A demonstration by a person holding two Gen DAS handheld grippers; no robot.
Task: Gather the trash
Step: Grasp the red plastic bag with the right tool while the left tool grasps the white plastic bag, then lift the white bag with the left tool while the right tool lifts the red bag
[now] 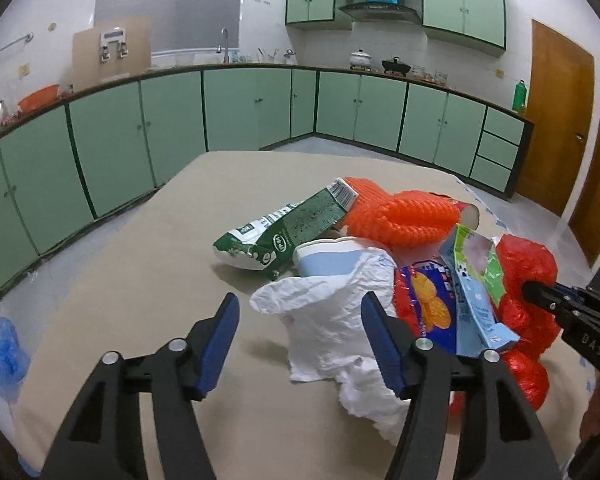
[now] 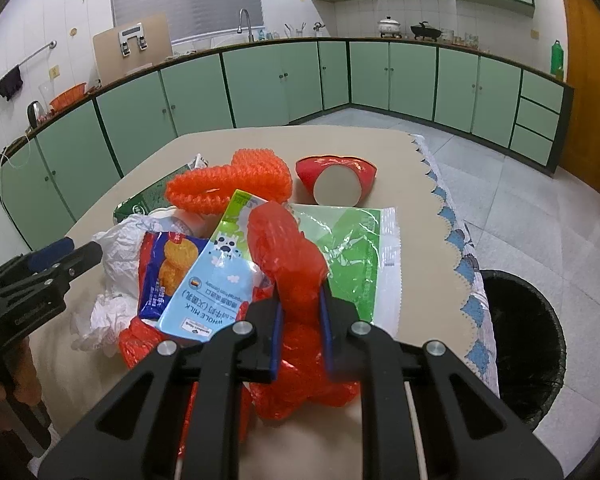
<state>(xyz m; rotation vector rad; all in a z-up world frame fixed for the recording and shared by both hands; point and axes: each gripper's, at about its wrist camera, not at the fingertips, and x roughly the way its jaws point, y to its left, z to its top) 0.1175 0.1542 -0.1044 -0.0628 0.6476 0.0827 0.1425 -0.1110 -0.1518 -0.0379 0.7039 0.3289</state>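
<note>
Surface [image 2: 412, 184]: beige-covered table with a scalloped blue-and-white edge on its right side; a heap of litter lies on its near half.
Left gripper [image 1: 298, 330]: pitched downward toward the surface; blue-padded fingers [image 1: 220, 344] spread apart, released. The white crumpled bag lies by the right finger only, so nothing is pinched.
Right gripper [image 2: 302, 330]: pitched downward; fingers [image 2: 277, 336] clenched on a fold of the red plastic bag, which bulges above and below them.
Red plastic bag [image 2: 288, 248]: near right of the heap, wrinkled, rising up between the right gripper's fingers.
White crumpled bag [image 1: 332, 320]: near left of the heap, lying on the surface.
Milk carton [image 2: 212, 276]: pale blue and green, flattened, leaning on the heap just left of the red plastic bag.
Snack packet [image 2: 164, 268]: red and blue, partly under the milk carton.
Orange foam net [image 2: 228, 184]: at the back of the heap.
Green-and-white carton [image 1: 284, 228]: back left, tilted, resting against the orange foam net.
Paper cup [image 1: 328, 258]: white and pale blue, on its side beneath the green-and-white carton.
Green wrapper [image 2: 352, 256]: flat on the surface, right of the red plastic bag.
Red cup [image 2: 336, 182]: on its side at the far right, base toward the camera.
Bin [image 2: 540, 340]: black-lined, on the floor just beside the surface's right edge.
Person's hand [image 2: 8, 376]: partly seen at the left gripper's handle.
</note>
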